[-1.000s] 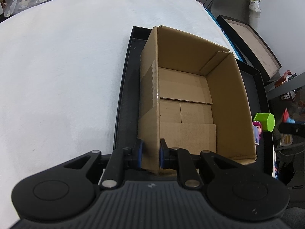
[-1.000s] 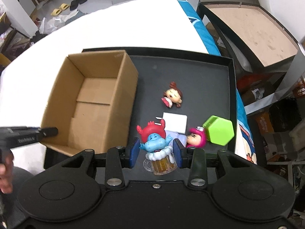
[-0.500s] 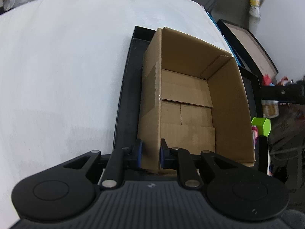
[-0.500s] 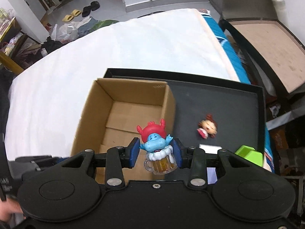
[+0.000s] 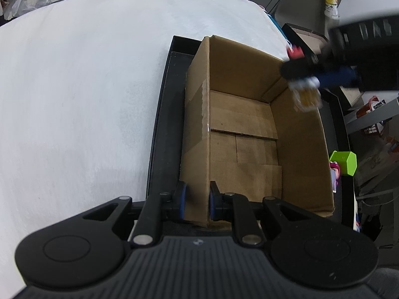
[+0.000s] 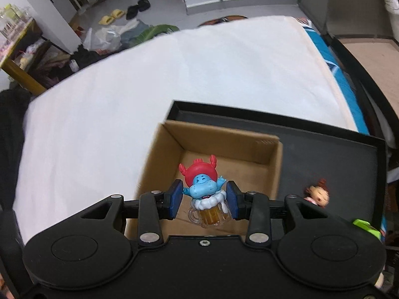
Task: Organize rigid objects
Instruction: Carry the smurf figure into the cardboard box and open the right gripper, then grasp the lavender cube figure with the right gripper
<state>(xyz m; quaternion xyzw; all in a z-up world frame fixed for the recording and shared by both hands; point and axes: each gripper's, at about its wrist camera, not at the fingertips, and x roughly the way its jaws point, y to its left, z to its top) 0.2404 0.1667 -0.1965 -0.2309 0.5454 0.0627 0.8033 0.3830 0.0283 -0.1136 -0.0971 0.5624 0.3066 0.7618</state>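
Now the right gripper point(image 6: 202, 199) holds the blue figure with the beer mug point(image 6: 204, 195) between its pads, above the near part of the open cardboard box point(image 6: 217, 137). The left gripper point(image 5: 197, 203) is closed on the near corner of the box wall and keeps it steady on the black tray point(image 5: 162, 129). One risk, I think: the grip is on the round body, so the figure may turn or slip and fall early. If it is released too near the wall, it may hit the rim and bounce onto the tray. The figure stands upright; its long axis is vertical, red hat up, face toward the camera.
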